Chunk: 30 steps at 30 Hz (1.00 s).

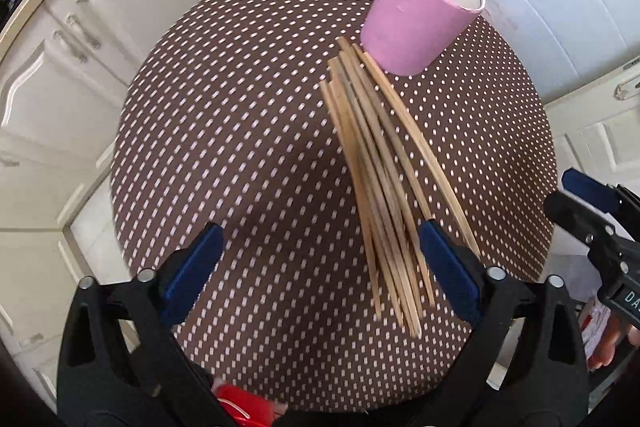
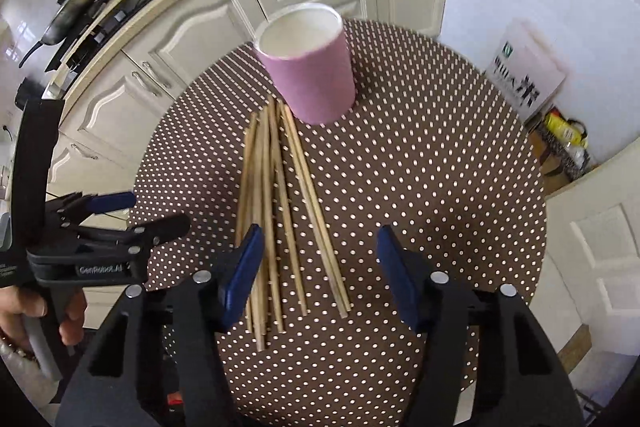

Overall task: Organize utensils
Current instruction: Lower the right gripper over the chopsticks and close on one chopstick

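We read "GenRobot.AI" on the left gripper (image 2: 120,211) body. The chopsticks (image 2: 276,211) lie bundled on the dotted desk (image 2: 440,187), long axis running from just beside the pink cup (image 2: 308,67) toward us, near ends fanned apart. Both grippers hover released: the left gripper beside the bundle, the right gripper (image 2: 320,275) straddling some sticks without pressing them.

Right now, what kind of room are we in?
Most likely a home kitchen: cream panelled cabinets under a countertop, a frying pan on the stove, and a small round table holding chopsticks and a pink paper cup.
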Each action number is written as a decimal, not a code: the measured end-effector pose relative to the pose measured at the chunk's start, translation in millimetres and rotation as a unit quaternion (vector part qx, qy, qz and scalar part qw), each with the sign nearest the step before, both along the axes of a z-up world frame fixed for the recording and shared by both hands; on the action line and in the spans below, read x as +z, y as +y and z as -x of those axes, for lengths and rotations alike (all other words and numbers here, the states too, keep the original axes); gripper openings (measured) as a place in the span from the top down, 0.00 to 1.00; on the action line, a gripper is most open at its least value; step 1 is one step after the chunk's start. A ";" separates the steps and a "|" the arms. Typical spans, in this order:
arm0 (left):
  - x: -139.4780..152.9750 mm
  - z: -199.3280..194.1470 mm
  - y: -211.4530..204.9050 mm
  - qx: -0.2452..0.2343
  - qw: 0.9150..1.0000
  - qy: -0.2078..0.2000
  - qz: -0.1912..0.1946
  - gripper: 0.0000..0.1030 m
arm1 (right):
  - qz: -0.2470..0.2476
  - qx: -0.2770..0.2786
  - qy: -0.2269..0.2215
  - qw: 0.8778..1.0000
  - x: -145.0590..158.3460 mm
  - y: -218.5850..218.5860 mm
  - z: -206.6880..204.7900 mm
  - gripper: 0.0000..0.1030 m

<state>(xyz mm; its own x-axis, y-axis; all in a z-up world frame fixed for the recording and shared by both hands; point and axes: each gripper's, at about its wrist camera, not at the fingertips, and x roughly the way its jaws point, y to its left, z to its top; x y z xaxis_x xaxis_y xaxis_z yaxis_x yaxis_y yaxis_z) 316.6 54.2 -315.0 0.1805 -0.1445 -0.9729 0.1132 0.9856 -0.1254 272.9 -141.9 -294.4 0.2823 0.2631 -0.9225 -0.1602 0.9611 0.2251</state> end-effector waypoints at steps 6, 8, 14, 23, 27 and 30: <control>-24.1 -30.6 -8.2 -0.009 1.000 0.019 -0.014 0.31 | -0.013 0.003 0.034 0.999 -18.2 -14.3 -17.3 0.49; -32.1 -39.5 -8.4 -0.006 0.999 0.029 -0.014 0.34 | -0.019 0.004 0.044 0.999 -23.0 -18.3 -23.2 0.49; -45.3 -53.7 -15.2 -0.013 0.999 0.049 -0.017 0.51 | -0.030 0.020 0.062 0.997 -35.8 -16.5 -40.8 0.59; -71.7 -64.9 -1.8 -0.002 0.996 0.090 -0.026 0.64 | -0.030 0.068 0.077 0.994 -51.1 7.1 -65.9 0.68; -75.7 -65.8 2.8 0.007 0.996 0.089 -0.014 0.63 | -0.021 0.086 0.080 0.993 -58.2 17.4 -74.6 0.68; -57.4 -77.6 21.4 0.025 0.996 0.085 0.019 0.54 | -0.015 0.097 0.079 0.992 -60.8 24.8 -78.6 0.68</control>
